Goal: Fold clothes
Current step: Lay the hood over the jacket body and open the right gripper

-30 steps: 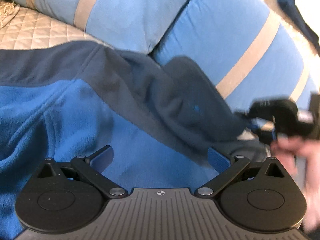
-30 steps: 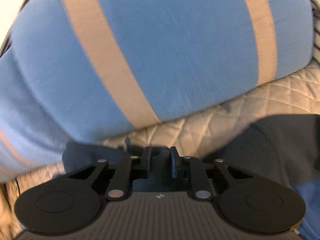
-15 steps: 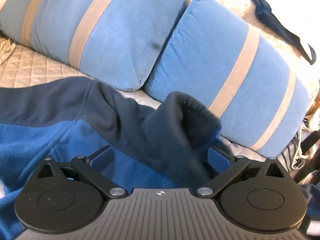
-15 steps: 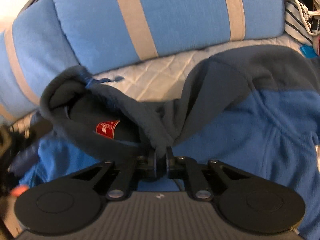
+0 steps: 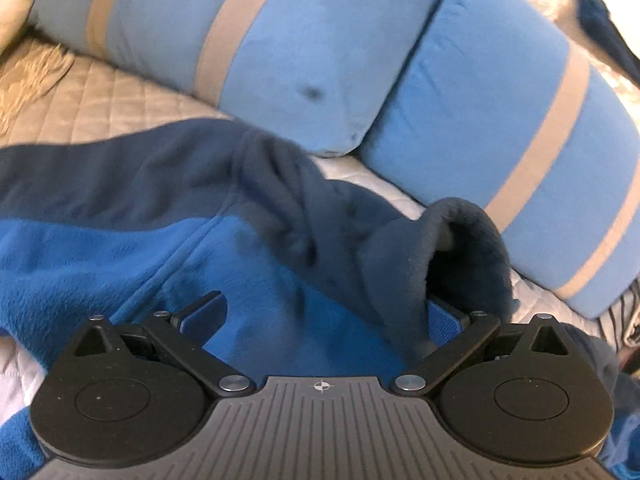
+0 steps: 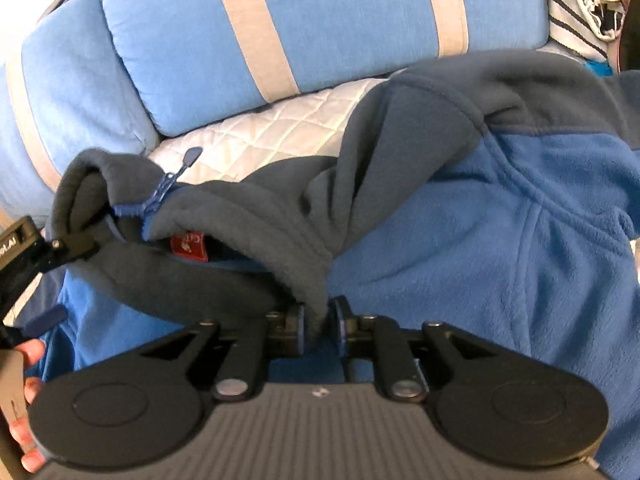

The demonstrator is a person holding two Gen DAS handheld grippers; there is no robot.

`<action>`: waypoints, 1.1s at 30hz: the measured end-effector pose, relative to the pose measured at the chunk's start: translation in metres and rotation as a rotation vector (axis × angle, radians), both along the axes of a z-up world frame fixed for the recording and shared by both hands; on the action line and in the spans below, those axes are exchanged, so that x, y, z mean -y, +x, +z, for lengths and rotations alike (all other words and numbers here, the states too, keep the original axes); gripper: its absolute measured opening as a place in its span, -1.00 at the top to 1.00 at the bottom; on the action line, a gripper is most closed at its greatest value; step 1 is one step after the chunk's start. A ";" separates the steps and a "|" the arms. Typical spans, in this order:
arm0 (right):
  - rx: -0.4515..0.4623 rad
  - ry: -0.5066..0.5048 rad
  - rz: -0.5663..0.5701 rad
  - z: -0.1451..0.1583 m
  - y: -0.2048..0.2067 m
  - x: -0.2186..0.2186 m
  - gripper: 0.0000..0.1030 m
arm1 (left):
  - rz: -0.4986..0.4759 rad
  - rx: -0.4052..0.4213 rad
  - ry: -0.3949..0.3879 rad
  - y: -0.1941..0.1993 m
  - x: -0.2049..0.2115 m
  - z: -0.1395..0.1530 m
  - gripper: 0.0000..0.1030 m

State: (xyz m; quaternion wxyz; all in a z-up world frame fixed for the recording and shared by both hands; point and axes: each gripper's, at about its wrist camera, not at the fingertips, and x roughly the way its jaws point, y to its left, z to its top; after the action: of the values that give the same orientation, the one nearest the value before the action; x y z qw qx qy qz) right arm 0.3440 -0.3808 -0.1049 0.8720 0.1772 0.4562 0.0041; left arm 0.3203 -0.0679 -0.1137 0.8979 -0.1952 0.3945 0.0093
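Observation:
A blue fleece jacket [image 5: 120, 248] with navy shoulders and collar lies on a quilted bed. It also shows in the right wrist view [image 6: 500, 240]. My right gripper [image 6: 320, 322] is shut on the edge of its navy collar [image 6: 248, 216], which has a red label and a blue zipper pull. My left gripper [image 5: 324, 316] is open, its jaws wide apart over the blue fabric, with the navy collar [image 5: 452, 248] draped against its right finger. The left gripper's body and the hand show at the left edge of the right wrist view.
Two blue pillows with beige stripes [image 5: 304, 52] [image 5: 520, 128] lie along the far side of the white quilted cover [image 6: 272, 128]. A striped cloth [image 6: 576, 12] lies at the far right. A fringed beige throw [image 5: 28, 72] is at the far left.
My right gripper has pulled the collar toward me and to the right, spreading the jacket's neck. The left gripper has shifted slightly, staying open over the fabric.

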 end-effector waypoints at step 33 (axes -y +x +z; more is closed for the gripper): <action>0.248 -0.232 0.042 0.063 -0.020 0.029 -0.69 | 0.022 -0.086 0.042 -0.002 -0.006 -0.016 -1.00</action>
State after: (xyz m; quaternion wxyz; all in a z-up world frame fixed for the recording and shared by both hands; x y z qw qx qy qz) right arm 0.3239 -0.4093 -0.0422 0.9360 0.0639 0.3460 -0.0085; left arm 0.3186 -0.0622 -0.1301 0.8839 -0.1801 0.4301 0.0355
